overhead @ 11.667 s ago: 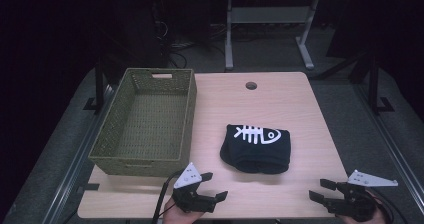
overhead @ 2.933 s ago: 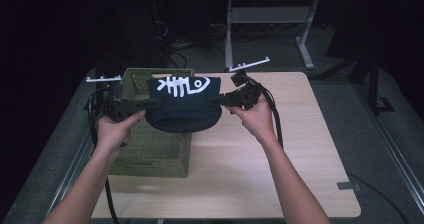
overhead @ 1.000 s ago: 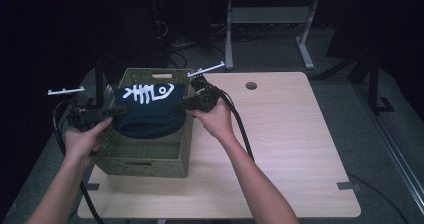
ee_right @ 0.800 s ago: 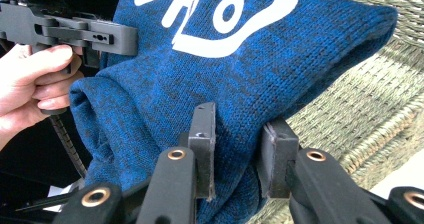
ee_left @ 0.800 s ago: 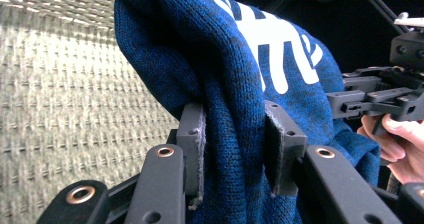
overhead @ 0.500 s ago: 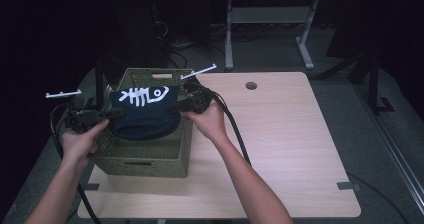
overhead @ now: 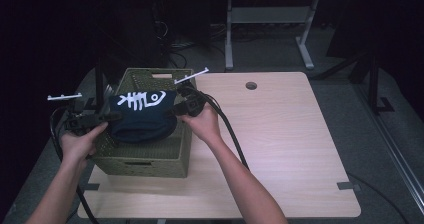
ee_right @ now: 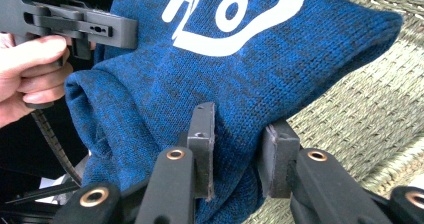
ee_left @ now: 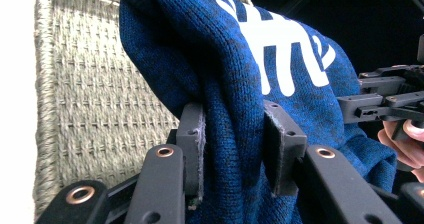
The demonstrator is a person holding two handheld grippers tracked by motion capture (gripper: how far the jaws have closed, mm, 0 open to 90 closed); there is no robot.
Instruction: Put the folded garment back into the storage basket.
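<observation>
A folded dark blue knit garment [overhead: 142, 116] with a white fish-skeleton print hangs above the olive woven basket [overhead: 150, 156] at the table's left. My left gripper [overhead: 107, 118] is shut on its left edge and my right gripper [overhead: 176, 109] is shut on its right edge. In the left gripper view the blue knit [ee_left: 235, 99] is pinched between the black pads [ee_left: 192, 134], over the basket's weave [ee_left: 90, 104]. In the right gripper view the knit [ee_right: 235, 79] is clamped in the same way, with the other gripper [ee_right: 75, 26] and a hand beyond it.
The light wooden table [overhead: 295, 139] stretches bare to the right of the basket, with a round cable hole [overhead: 251, 85] near its far edge. Cables trail from both grippers. A desk frame [overhead: 270, 24] stands on the dark floor behind.
Both hands have carried the garment a little leftward and down, so it now hangs lower over the basket's middle. The grips on it have not changed.
</observation>
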